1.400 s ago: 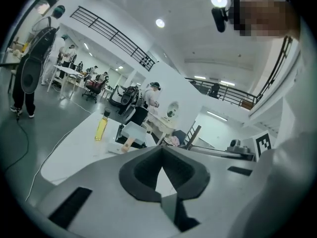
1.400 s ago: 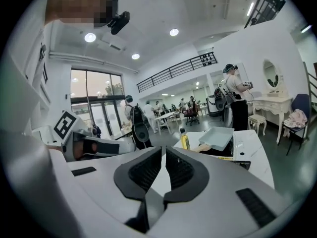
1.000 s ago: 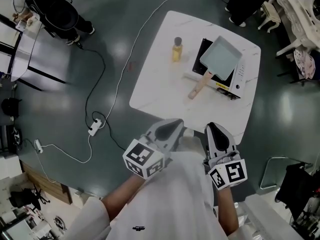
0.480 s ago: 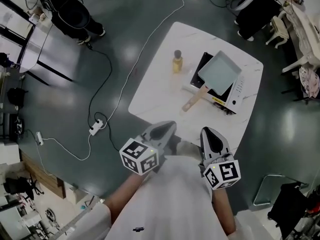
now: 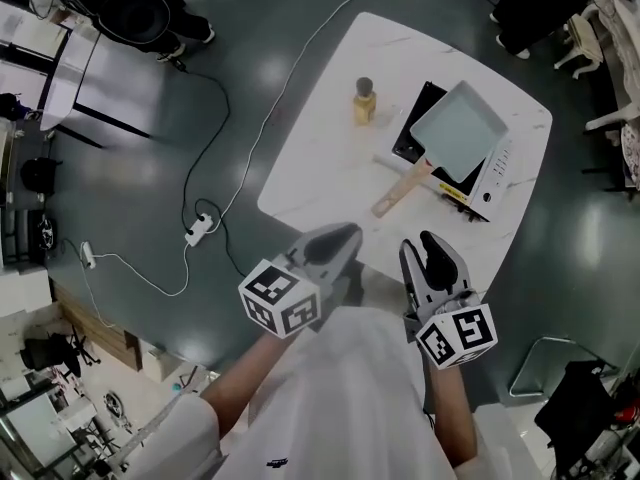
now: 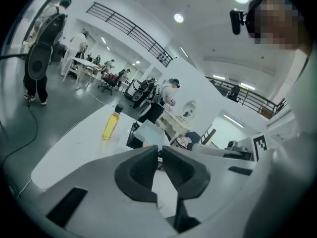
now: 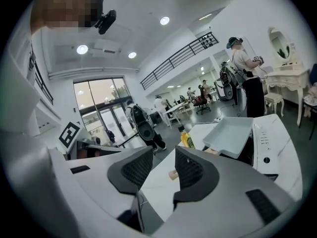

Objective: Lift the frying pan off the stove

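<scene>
**Pale green pan sits on the stove, both grippers short of it**

The square pan rests on the stove's black top. Its wooden handle juts off the stove's near-left corner and slants down over the white table. From the head view I cannot tell whether the pan's base lies flat on the stove or sits a little askew. A bottle of yellow liquid with a dark cap stands upright on the table to the left of the stove, apart from both stove and pan.

Both grippers hang on the near side of the stove, past the table's near edge and well apart from the handle. They are held close in front of the person's white top. The left gripper sits further left of the stove. Its jaws are closed tip to tip with nothing between them. Over them its own view shows the bottle, the pan and the stove far off.

The right gripper sits more nearly in line with the stove. Its jaws have just been opening and now stand narrowly apart with nothing in the gap. The handle's end shows through the gap, far behind it.

On the dark floor far to the left of the stove, a white cable runs to a power strip.
</scene>
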